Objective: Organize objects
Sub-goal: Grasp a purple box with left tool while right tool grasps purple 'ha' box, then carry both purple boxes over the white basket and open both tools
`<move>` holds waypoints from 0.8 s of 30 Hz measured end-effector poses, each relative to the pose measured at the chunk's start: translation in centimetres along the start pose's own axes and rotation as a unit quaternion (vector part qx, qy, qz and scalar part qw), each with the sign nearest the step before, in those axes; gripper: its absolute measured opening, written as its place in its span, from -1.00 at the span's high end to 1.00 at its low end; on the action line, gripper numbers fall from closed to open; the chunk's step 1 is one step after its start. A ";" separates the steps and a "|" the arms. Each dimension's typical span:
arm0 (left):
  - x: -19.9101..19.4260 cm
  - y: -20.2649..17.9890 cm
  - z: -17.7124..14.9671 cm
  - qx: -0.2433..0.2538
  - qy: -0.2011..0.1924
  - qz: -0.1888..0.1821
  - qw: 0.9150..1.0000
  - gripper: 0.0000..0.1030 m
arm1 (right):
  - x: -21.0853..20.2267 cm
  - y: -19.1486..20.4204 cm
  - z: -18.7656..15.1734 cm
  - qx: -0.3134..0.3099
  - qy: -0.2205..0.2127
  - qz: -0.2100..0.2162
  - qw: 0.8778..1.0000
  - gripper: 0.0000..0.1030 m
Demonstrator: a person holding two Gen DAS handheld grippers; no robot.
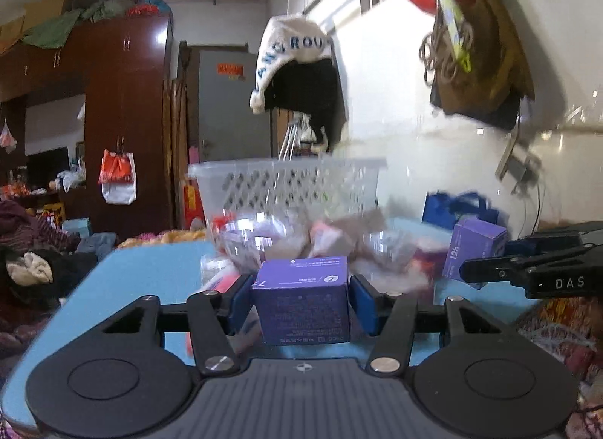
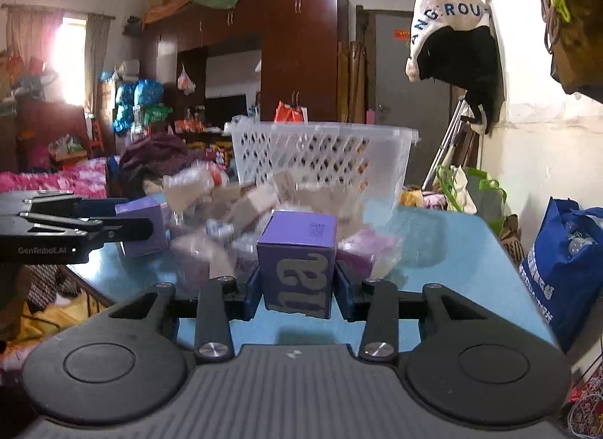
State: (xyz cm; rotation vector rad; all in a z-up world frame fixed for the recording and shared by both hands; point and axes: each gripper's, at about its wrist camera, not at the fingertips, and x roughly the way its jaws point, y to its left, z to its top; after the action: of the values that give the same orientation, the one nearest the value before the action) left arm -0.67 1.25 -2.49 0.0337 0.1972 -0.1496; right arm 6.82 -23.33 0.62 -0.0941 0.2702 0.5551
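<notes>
The blue table (image 1: 150, 269) carries everything, and at its far end stands a white basket (image 1: 294, 182) with a perforated wall, straight ahead of both tools. In front of it lies a heap of small packets (image 2: 233, 212) (too blurred to name singly). Each tool has a purple box. The left gripper (image 1: 301, 303) has its blue pads at the sides of one purple box (image 1: 301, 295), apparently gripping it and holding it clear of the table. The right gripper (image 2: 297, 284) is clamped on the other purple box (image 2: 297, 265), also off the table. Both boxes are roughly cubic, so no long axis matters. The basket lies beyond and above the heap, so the likely move is forward over it; neither hand looks clearly nearer.
</notes>
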 end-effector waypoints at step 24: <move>24.5 7.5 15.4 -0.066 0.099 0.026 0.993 -0.30 | 20.8 -5.9 15.4 -0.034 0.065 -0.077 0.994 -0.38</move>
State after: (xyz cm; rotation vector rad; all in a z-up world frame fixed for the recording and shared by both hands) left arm 27.23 4.40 7.86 -0.0782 0.4031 -0.0806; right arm 30.38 -15.29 9.74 -0.2157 0.3677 0.4055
